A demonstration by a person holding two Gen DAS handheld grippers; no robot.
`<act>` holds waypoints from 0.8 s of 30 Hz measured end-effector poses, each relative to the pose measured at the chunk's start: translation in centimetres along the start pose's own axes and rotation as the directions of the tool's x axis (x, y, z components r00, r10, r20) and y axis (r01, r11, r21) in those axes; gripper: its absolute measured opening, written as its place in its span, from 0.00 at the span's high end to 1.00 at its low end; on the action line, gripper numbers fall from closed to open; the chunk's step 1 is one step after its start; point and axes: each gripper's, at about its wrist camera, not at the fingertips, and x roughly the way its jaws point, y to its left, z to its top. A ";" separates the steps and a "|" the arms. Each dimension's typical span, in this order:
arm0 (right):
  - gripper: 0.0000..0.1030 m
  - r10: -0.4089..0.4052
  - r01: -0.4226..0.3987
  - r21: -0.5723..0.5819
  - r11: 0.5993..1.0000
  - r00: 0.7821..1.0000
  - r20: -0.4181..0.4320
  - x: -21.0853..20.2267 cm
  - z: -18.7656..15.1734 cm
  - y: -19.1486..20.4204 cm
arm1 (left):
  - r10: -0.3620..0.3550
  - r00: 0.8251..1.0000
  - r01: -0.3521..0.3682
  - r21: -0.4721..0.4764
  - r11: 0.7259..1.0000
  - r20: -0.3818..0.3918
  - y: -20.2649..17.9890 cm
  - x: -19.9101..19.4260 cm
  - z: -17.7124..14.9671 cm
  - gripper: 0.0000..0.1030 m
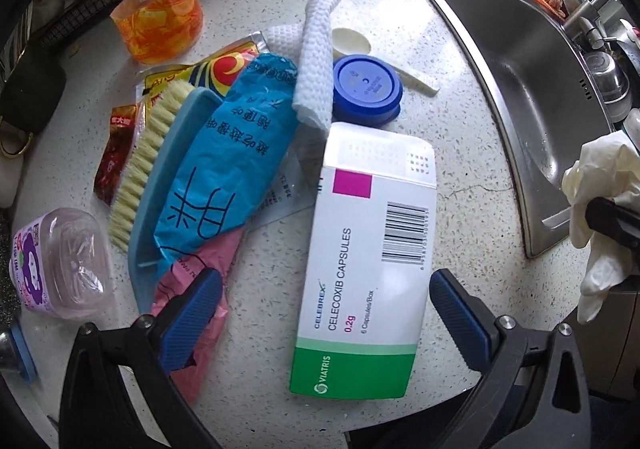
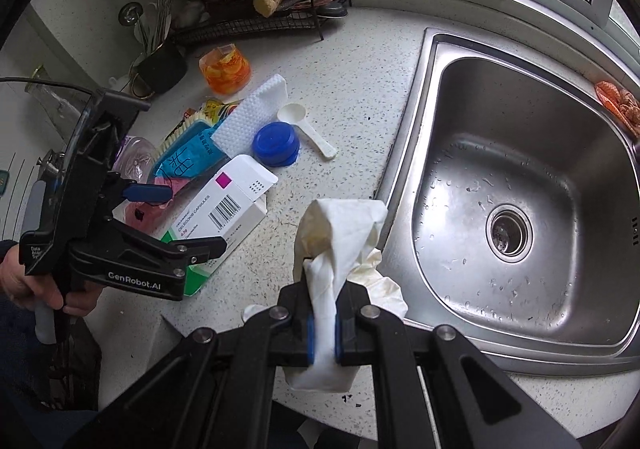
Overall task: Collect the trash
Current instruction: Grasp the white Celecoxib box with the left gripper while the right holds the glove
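Observation:
A white and green medicine box [image 1: 360,249] lies flat on the speckled counter [image 1: 472,217]. My left gripper [image 1: 326,317] hangs open straight over it, one blue pad on each side of the box's near end and neither touching it. The left pad [image 1: 192,313] sits above a pink bag [image 1: 188,381]. My right gripper [image 2: 325,289] is shut on a crumpled white tissue [image 2: 340,225], held above the counter edge beside the sink [image 2: 432,61]. In the right wrist view a hand holds the left gripper [image 2: 180,219] over the box [image 2: 224,209]. The tissue [image 1: 596,177] also shows at the left wrist view's right edge.
Beside the box lie a blue printed bag [image 1: 224,153], a scrub brush [image 1: 160,169], a folded paper towel [image 1: 316,61], a blue lid [image 1: 366,89], a white scoop [image 1: 352,43], an orange jelly cup [image 1: 160,21], a red sachet [image 1: 116,153] and a clear bottle [image 1: 60,261]. A wire rack [image 2: 260,21] stands at the back.

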 end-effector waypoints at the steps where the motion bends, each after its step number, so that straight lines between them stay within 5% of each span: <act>1: 0.95 0.001 -0.001 0.008 1.000 1.000 -0.001 0.0 0.0 0.0 | -0.002 1.000 0.002 0.003 1.000 -0.004 0.1 0.3 0.0 0.00; 8: 0.95 0.001 -0.001 0.034 0.999 1.000 -0.003 -0.1 0.0 0.2 | 0.042 0.999 -0.042 0.035 0.998 -0.006 -1.0 1.6 -0.2 0.09; 14: 0.95 -0.011 0.011 0.038 0.999 1.000 -0.007 -0.1 -0.3 0.5 | 0.055 0.998 -0.055 0.023 0.998 0.016 -0.9 0.8 -1.1 0.40; 24: 0.95 0.003 -0.005 0.047 0.999 1.000 0.029 -1.5 -0.6 0.9 | -0.042 0.990 0.043 -0.006 0.999 0.136 0.9 -4.7 -1.6 0.41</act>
